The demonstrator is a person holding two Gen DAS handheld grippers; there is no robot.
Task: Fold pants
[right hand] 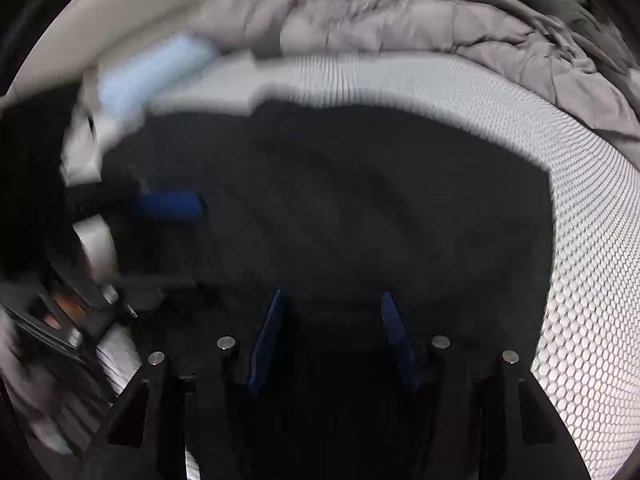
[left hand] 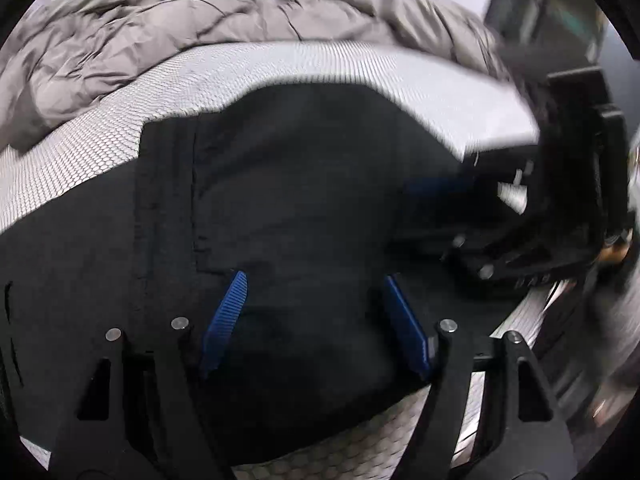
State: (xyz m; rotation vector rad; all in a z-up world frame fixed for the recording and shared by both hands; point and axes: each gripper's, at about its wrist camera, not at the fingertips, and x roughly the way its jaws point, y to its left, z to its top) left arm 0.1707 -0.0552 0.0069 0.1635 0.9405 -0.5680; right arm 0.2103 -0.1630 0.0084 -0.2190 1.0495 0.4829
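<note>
Black pants [left hand: 304, 184] lie spread on a white honeycomb-patterned bed surface [left hand: 100, 120]; they also fill the right wrist view [right hand: 360, 200]. My left gripper [left hand: 314, 280] is open, its blue pads apart just above the cloth, holding nothing. My right gripper [right hand: 330, 298] is open too, its pads apart over the pants. The right gripper's body shows blurred at the right of the left wrist view [left hand: 560, 216]. The left gripper's blue finger shows at the left of the right wrist view [right hand: 164, 204].
A crumpled grey duvet [left hand: 160, 28] is heaped along the far side of the bed, also in the right wrist view [right hand: 500, 36]. A pale blue blurred object [right hand: 148, 72] lies at the far left. Dark furniture [left hand: 560, 12] stands at the upper right.
</note>
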